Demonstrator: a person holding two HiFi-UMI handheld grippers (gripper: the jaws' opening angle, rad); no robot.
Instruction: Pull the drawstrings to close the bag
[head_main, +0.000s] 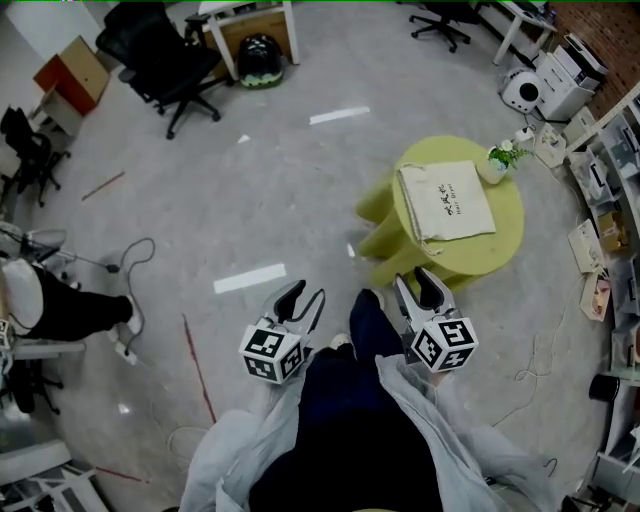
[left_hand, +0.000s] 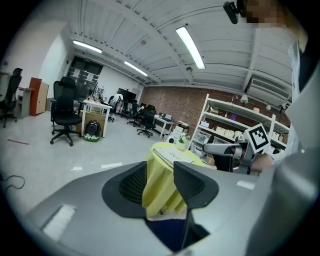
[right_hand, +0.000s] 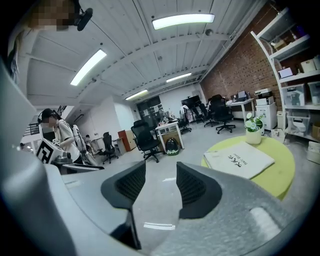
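Risks first: the flat cream cloth drawstring bag with dark lettering (head_main: 447, 200) lies on top of the round yellow-green table (head_main: 500, 250), well ahead of both tools, and nothing pins it down. If we tug a cord from one side only, we'd expect the whole bag to slide instead of cinching. The small white pot with a green plant (head_main: 503, 160) sits just beside the bag's far right corner, so a sliding bag could tip it. The cords are thin: what looks like one runs along the bag's left edge, but we can't make out its ends from here. A coarse pinch could catch cloth along with cord, and then the mouth won't draw shut. There are also loose cables on the floor (head_main: 300, 130) to either side of the person

Pose: the left gripper (head_main: 308, 292) is held low in front of the body, over bare floor to the left of the table, and points forward and slightly down. The right gripper (head_main: 415, 280) sits level with it, its tips at the table's near edge. Both sets of jaws stand partly apart with nothing between them; each gripper view looks straight through the gap. Task not started yet
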